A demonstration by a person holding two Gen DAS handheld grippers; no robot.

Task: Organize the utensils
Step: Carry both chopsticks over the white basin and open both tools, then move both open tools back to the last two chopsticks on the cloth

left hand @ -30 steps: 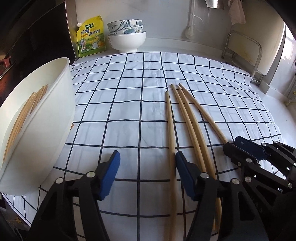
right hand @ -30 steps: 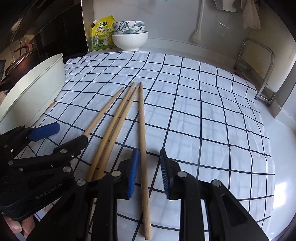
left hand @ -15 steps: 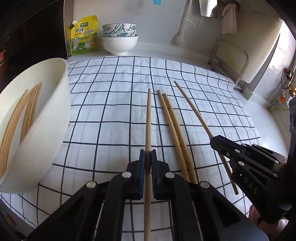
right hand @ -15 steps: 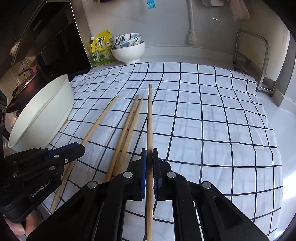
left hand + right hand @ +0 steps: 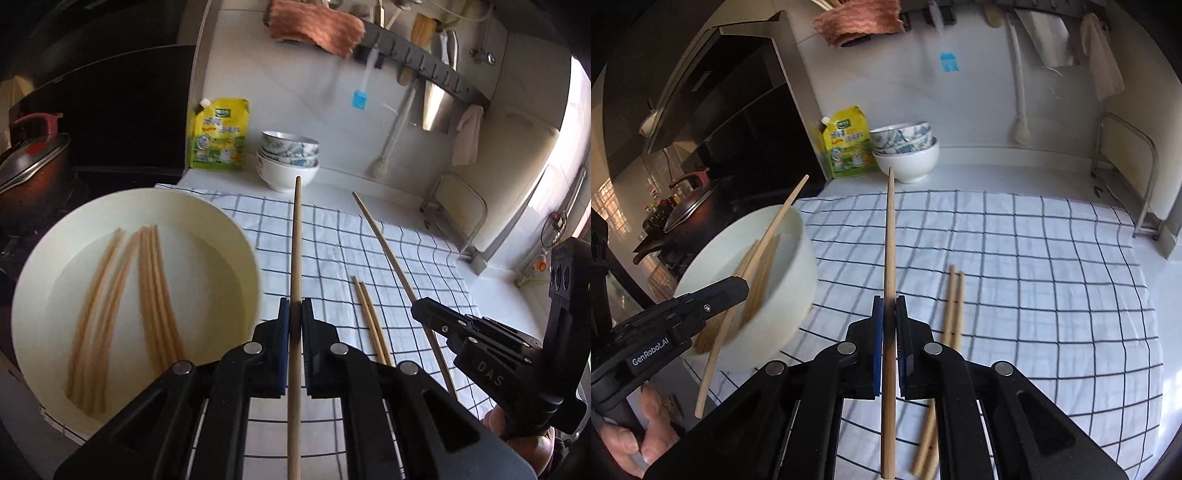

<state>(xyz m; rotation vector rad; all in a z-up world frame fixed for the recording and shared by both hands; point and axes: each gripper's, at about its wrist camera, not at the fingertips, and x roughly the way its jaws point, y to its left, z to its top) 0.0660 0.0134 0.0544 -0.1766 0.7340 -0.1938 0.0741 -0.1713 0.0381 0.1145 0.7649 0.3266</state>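
Observation:
My left gripper (image 5: 294, 317) is shut on a wooden chopstick (image 5: 296, 236) and holds it in the air beside the big white bowl (image 5: 243, 240). Several chopsticks (image 5: 155, 280) lie in that bowl. My right gripper (image 5: 889, 317) is shut on another chopstick (image 5: 890, 236), also lifted above the checked cloth (image 5: 1034, 266). Two chopsticks (image 5: 951, 306) lie side by side on the cloth, right of the right gripper; they also show in the left wrist view (image 5: 369, 317). The right gripper (image 5: 419, 312) with its chopstick (image 5: 384, 243) shows in the left wrist view.
A stack of bowls (image 5: 288, 158) and a yellow-green refill pouch (image 5: 218, 134) stand at the back against the wall. A lidded pan (image 5: 33, 158) sits on the dark stove to the left. A metal rack (image 5: 1126, 177) stands at the right.
Both grippers closed on a chopstick each and lifted them off the cloth. Both have moved up and left toward the white bowl. Two chopsticks stay on the cloth.

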